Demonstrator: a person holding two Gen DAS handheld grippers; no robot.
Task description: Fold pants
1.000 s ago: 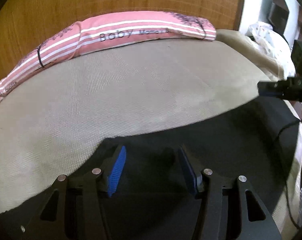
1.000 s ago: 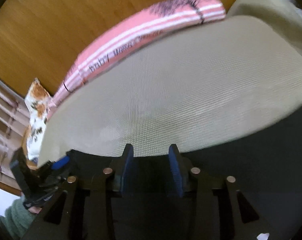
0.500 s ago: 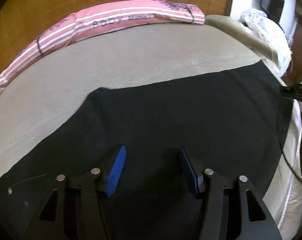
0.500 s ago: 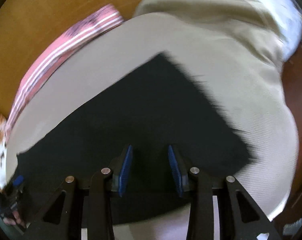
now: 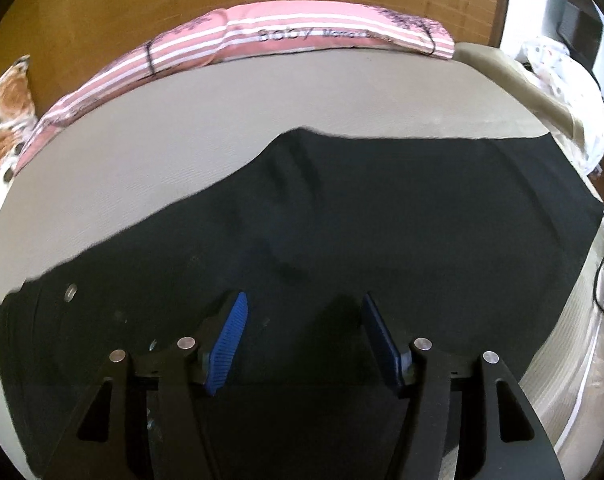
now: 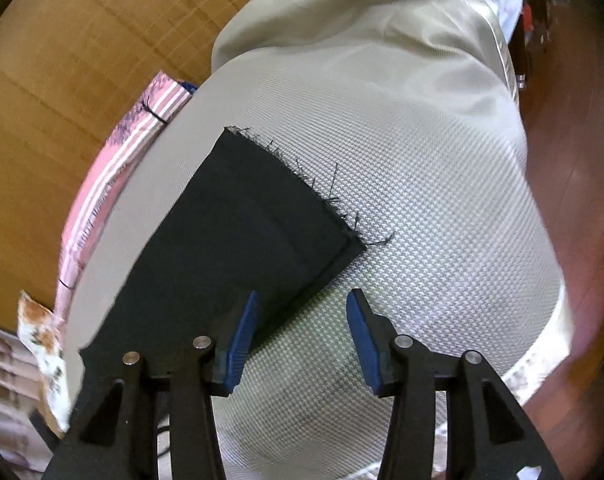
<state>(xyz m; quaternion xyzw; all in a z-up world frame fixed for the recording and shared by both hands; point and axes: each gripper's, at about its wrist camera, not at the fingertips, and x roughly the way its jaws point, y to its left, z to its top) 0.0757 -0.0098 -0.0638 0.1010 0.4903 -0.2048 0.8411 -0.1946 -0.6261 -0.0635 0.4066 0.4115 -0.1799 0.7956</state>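
Left gripper (image 5: pixel 302 332) spread wide, empty, poised over black pants (image 5: pixel 342 220) lying flat on beige mattress (image 5: pixel 181 140). Right gripper (image 6: pixel 299 328) likewise parted, empty; frayed hem (image 6: pixel 302 184) just beyond left fingertip. Farther back, pink striped pillow (image 5: pixel 302 36).

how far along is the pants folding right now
Done: the black pants lie spread flat on the beige bed, frayed hem laid out straight. In hand: nothing; the left gripper and the right gripper are both open above the cloth, gripping none of it. Left: no fold shows yet, so probably every fold.
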